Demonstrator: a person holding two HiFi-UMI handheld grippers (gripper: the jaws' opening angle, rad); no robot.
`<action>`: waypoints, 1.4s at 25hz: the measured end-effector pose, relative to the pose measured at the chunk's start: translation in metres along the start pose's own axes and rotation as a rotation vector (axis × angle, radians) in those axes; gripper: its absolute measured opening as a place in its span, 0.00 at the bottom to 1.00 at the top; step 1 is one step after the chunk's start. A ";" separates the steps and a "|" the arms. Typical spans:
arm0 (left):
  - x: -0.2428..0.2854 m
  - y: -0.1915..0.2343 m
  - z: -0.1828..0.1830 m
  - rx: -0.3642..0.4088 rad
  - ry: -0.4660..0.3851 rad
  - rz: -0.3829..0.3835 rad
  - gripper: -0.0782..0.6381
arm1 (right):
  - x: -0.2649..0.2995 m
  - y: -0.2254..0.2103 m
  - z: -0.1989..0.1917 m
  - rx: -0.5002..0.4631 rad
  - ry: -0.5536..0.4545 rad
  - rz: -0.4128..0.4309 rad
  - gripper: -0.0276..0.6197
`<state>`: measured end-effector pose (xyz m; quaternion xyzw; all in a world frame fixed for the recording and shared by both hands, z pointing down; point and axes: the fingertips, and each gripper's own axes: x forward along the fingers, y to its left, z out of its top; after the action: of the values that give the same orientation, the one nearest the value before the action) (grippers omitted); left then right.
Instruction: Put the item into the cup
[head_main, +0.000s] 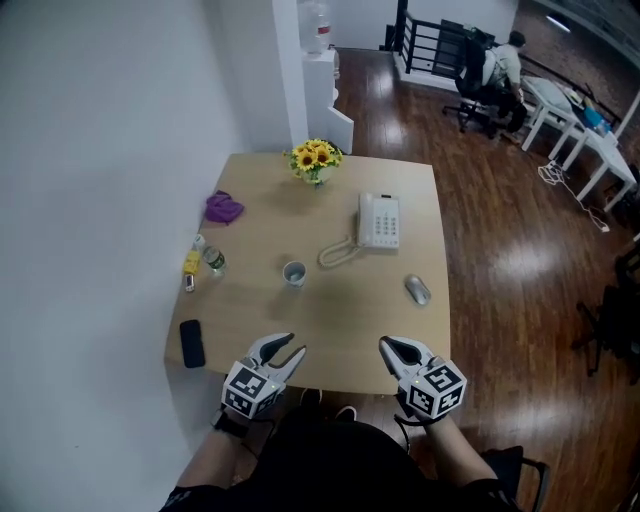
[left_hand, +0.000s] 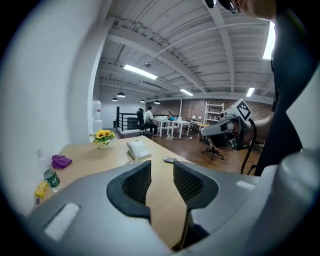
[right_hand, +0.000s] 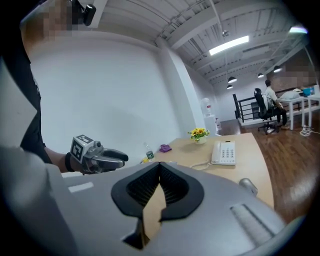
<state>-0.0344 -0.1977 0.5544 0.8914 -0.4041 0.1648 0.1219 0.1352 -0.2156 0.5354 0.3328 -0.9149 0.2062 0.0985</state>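
A small pale cup (head_main: 293, 273) stands upright near the middle of the wooden table (head_main: 350, 320). At the table's left edge lie a small yellow item (head_main: 191, 263) and a little clear bottle (head_main: 213, 261). My left gripper (head_main: 291, 345) hovers over the near edge, well short of the cup, its jaws open with only the tabletop showing between them (left_hand: 162, 170). To its right, at the same near edge, my right gripper (head_main: 388, 345) has its jaws shut on nothing, the tips meeting (right_hand: 160, 165).
A white desk telephone (head_main: 379, 220) with a coiled cord, a grey mouse (head_main: 417, 289), a pot of sunflowers (head_main: 315, 158), a purple cloth (head_main: 223, 208) and a black flat object (head_main: 192, 343) share the table. A white wall runs along the left; a seated person works far back.
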 end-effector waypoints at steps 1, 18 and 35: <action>-0.003 -0.001 -0.003 -0.016 0.000 0.005 0.30 | 0.000 0.001 -0.003 0.003 0.003 0.006 0.05; -0.093 -0.056 -0.050 -0.095 0.059 -0.160 0.34 | -0.018 0.108 -0.037 0.134 -0.046 0.016 0.05; -0.198 -0.105 -0.104 0.078 0.060 -0.216 0.28 | -0.069 0.243 -0.103 -0.098 0.045 -0.068 0.05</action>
<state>-0.0974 0.0412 0.5630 0.9285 -0.2952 0.1928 0.1163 0.0336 0.0379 0.5300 0.3538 -0.9096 0.1653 0.1422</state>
